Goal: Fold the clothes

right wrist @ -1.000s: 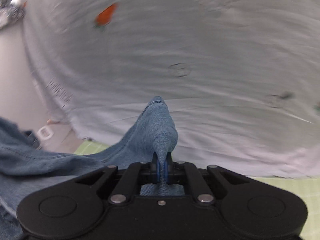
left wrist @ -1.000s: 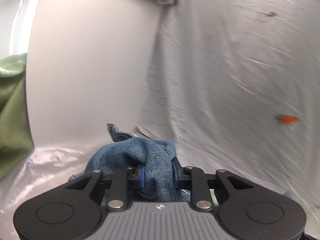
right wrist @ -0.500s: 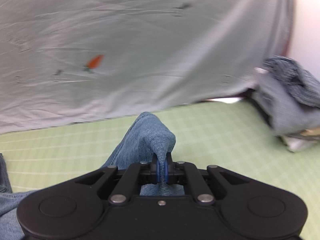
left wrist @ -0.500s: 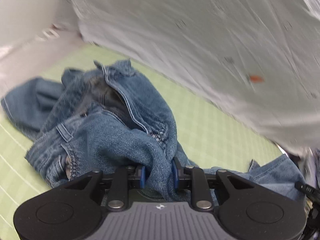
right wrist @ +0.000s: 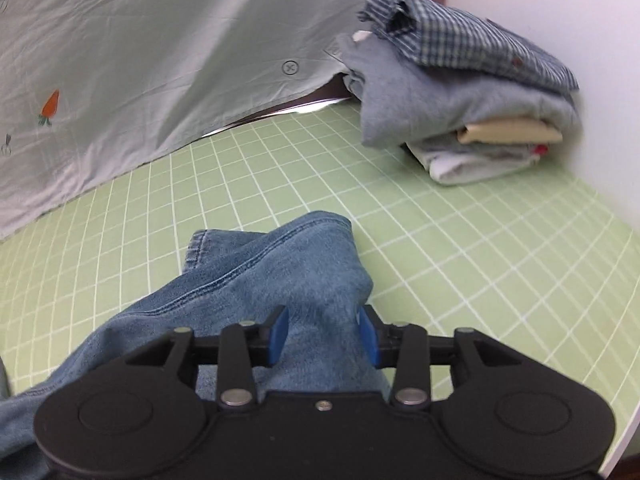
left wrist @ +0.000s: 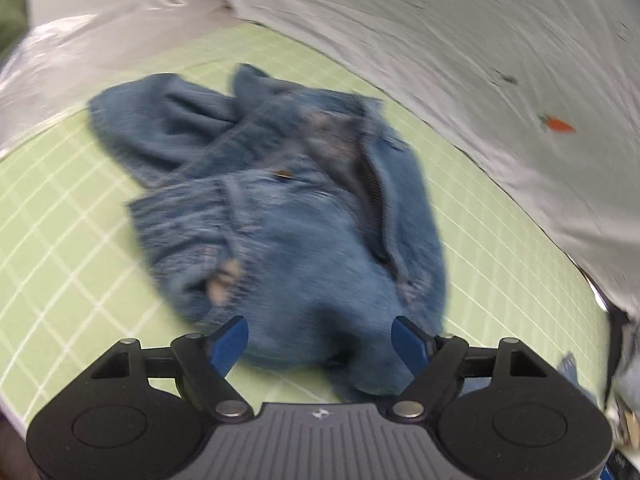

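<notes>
A pair of blue jeans [left wrist: 288,216] lies crumpled on the green grid mat [left wrist: 60,216], waistband and open zip facing up. My left gripper [left wrist: 320,340] hovers at the heap's near edge. Its jaws are opening wide, and the denim lies loose between and below the blue pads [left wrist: 230,342]. In the right wrist view a jeans leg [right wrist: 280,264] runs across the mat [right wrist: 480,248] into my right gripper [right wrist: 323,336]. The right jaws are opening too. The leg still fills the gap between them, no longer pinched.
A stack of folded clothes [right wrist: 460,92], a checked shirt on top, stands at the mat's far right against a white wall [right wrist: 560,20]. A pale sheet with carrot prints [right wrist: 120,60] hangs along the far edge, also in the left view as the sheet [left wrist: 480,60]. Clear plastic [left wrist: 60,52] lies far left.
Both grippers swung down from facing the sheet to over the mat. Both were shut on denim; now the jaws have parted and the jeans rest on the mat.
</notes>
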Demonstrator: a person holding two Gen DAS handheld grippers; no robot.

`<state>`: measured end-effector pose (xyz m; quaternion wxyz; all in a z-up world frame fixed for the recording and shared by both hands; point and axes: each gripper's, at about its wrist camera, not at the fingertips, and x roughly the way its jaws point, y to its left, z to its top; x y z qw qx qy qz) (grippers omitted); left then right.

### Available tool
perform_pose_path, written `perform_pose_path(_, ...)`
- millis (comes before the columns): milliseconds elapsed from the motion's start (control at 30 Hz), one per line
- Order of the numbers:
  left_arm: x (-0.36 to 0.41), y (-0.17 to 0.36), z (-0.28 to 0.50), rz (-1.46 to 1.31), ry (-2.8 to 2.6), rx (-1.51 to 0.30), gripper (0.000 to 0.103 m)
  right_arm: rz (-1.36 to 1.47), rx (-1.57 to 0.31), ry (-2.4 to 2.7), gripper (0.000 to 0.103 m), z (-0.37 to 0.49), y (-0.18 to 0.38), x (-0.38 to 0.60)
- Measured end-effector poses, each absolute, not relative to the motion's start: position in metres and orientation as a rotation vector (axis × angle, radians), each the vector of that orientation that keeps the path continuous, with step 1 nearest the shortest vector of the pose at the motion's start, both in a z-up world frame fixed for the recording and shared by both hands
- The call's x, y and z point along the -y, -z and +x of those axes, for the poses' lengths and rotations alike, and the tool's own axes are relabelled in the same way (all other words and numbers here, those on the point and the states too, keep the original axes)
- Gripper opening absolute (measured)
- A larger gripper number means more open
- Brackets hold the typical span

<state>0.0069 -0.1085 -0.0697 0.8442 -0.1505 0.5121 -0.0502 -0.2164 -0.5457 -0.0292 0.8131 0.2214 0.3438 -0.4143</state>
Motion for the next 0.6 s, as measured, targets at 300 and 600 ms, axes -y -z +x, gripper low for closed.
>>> perform_pose_path(300,0.032,0.091,0.018,-0.436,-0.061,-1.102,0.087,0.577,-0.74,0.928,0.071,-0.222,0.053,0.53)
perform_pose_path(600,0.011,0.119,0.071,-0.513,-0.045,-1.079,0.09,0.665,-0.69,1.053,0.078,-0.228,0.061,0.533)
